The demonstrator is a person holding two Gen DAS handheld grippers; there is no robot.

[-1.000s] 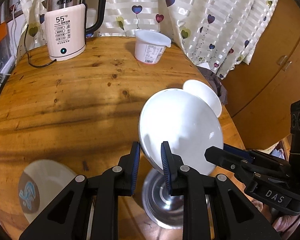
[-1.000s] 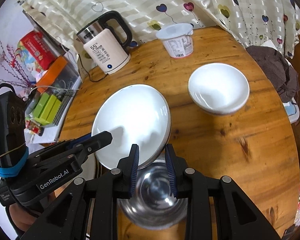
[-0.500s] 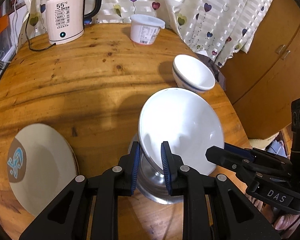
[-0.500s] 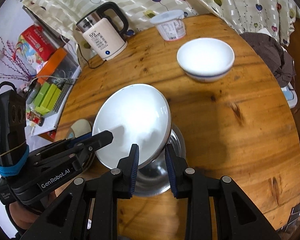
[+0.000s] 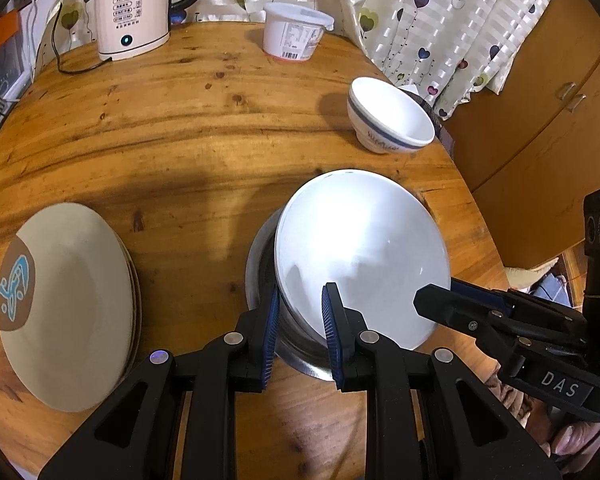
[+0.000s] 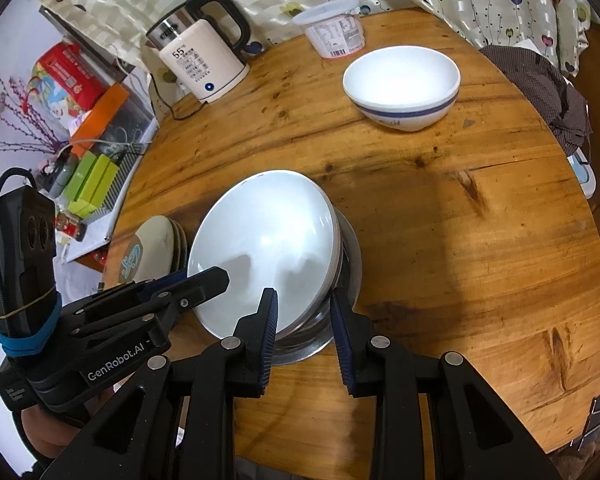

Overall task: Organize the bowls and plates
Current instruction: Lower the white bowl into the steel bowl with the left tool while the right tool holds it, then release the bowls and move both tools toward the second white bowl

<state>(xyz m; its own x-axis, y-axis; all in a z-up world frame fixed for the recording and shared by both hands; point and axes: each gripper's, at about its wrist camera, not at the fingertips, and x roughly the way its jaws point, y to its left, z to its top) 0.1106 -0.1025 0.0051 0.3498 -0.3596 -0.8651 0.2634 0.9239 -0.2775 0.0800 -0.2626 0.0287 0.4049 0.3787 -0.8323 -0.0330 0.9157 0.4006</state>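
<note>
Near the table's (image 5: 180, 140) front edge, the white bowl (image 5: 360, 248) hangs tilted over the steel bowl (image 5: 260, 264), its rim pinched on opposite sides by the left gripper (image 5: 300, 320) and the right gripper (image 6: 304, 320), both narrowly closed on it. If either lets go early, I judge the bowl could slip, clatter into the steel one, or skid off the edge.

A round wooden table (image 6: 440, 240) is occupied by an electric kettle (image 6: 198, 66), a lidded plastic tub (image 6: 334, 30), a blue-banded white bowl (image 6: 402, 88), a stack of patterned plates (image 5: 66, 300) and, seemingly resting, a steel bowl (image 6: 342, 280).
</note>
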